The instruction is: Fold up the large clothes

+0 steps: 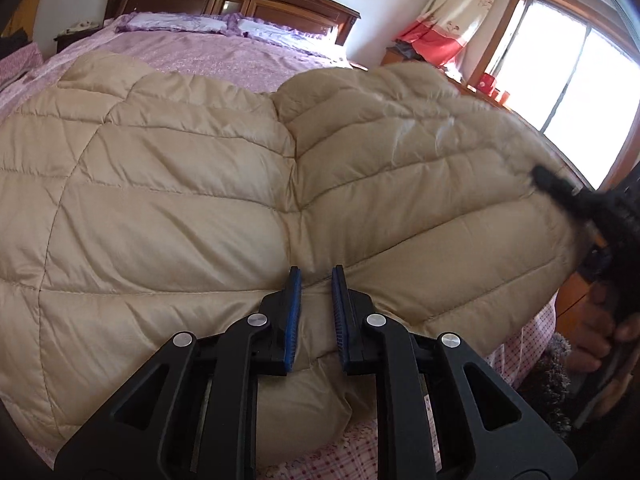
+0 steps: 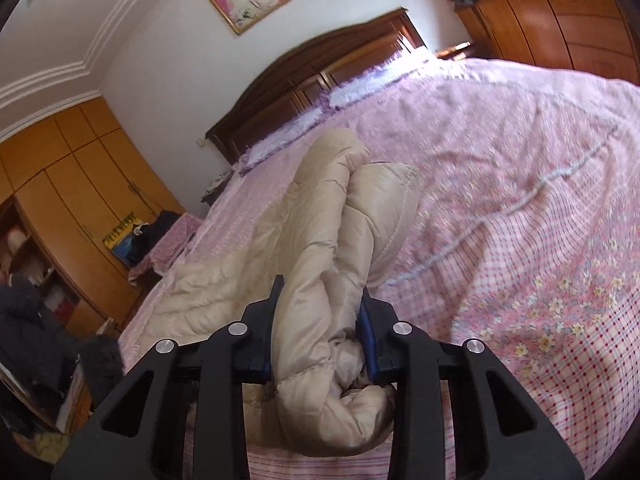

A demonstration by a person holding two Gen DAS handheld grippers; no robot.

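A large beige quilted down jacket [image 1: 180,200] lies spread on the pink bedspread [image 1: 224,56]. My left gripper [image 1: 317,280] is shut on the jacket's near hem, with a ridge of fabric pinched between its blue pads. The jacket's right side is lifted and curls over toward the middle. At that raised edge, the right gripper [image 1: 560,188] shows as a blurred black shape, with a person's hand [image 1: 600,336] below it. In the right wrist view, my right gripper [image 2: 322,288] is shut on a thick bunched fold of the jacket [image 2: 320,216], which trails away across the bed [image 2: 500,200].
A dark wooden headboard [image 1: 240,0] and purple pillows [image 1: 180,22] are at the far end of the bed. A bright window [image 1: 580,80] with curtains is to the right. Orange wardrobes [image 2: 72,184], a wooden dresser [image 2: 560,12] and a pile of dark clothes [image 2: 32,340] surround the bed.
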